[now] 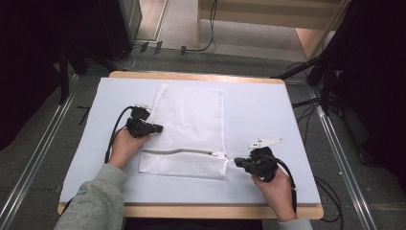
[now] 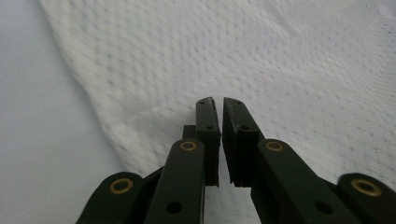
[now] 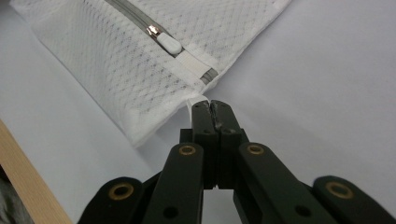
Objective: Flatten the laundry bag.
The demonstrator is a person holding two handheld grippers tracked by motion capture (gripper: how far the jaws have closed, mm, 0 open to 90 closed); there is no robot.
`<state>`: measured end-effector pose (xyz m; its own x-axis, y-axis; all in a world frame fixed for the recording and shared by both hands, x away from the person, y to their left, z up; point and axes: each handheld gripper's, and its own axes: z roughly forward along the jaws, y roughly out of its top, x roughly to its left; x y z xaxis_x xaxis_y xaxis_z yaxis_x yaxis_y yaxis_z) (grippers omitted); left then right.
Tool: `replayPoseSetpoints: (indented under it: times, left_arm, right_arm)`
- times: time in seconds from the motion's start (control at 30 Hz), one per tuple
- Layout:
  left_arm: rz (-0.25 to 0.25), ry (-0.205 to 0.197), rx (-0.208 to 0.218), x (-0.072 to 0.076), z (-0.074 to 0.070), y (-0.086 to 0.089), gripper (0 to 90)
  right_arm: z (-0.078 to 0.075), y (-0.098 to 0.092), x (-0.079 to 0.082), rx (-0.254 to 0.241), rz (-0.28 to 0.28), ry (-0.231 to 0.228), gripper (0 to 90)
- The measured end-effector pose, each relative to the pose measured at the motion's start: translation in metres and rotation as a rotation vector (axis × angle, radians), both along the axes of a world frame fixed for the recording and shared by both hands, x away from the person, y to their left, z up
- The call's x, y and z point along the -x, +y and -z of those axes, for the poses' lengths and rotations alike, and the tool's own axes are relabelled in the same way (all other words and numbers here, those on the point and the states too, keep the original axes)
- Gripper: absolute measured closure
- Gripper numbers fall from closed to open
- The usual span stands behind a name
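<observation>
A white mesh laundry bag (image 1: pixel 189 120) lies flat on the pale mat (image 1: pixel 258 110), its grey zipper (image 1: pixel 179 152) running along the near end. My left gripper (image 1: pixel 160 128) rests at the bag's left edge. In the left gripper view its jaws (image 2: pixel 218 101) stand a narrow gap apart over the mesh (image 2: pixel 280 56), with nothing between them. My right gripper (image 1: pixel 235 162) is at the bag's near right corner. There its tips (image 3: pixel 210 105) are shut on a small white tab (image 3: pixel 197 99) just beyond the zipper pull (image 3: pixel 166 41).
The mat covers a wooden table whose edge (image 1: pixel 191 76) shows at the back and its near edge (image 3: pixel 28 172) beside the bag. Cables (image 1: pixel 311 103) and dark stands crowd the floor to the right, metal rails (image 1: pixel 38 158) run along both sides.
</observation>
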<state>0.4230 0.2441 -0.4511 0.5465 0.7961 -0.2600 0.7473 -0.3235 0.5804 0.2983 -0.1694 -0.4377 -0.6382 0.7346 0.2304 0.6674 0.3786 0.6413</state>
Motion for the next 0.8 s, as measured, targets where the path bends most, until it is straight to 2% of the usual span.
replayPoseSetpoints:
  times: [0.2, 0.3, 0.43, 0.63, 0.8]
  left_arm:
    - [-0.055, -0.019, 0.024, -0.003, -0.001, 0.011, 83.8]
    - [-0.084, -0.034, 0.044, -0.006, -0.003, 0.018, 82.4]
    - [-0.108, -0.03, 0.05, -0.008, -0.003, 0.025, 81.7]
    - [-0.096, -0.033, 0.046, -0.005, -0.007, 0.025, 77.7]
    - [-0.055, -0.026, 0.051, 0.003, -0.017, 0.02, 67.5]
  right_arm:
    - [0.005, -0.012, 0.006, 0.02, 0.013, 0.028, 90.0]
    - [0.008, -0.014, 0.006, 0.009, 0.008, 0.037, 89.1]
    - [0.008, -0.014, 0.003, -0.018, -0.01, 0.015, 78.4]
    - [0.003, -0.014, 0.0, -0.053, -0.004, -0.032, 70.9]
    - [-0.001, -0.015, -0.001, -0.09, 0.005, -0.064, 67.4]
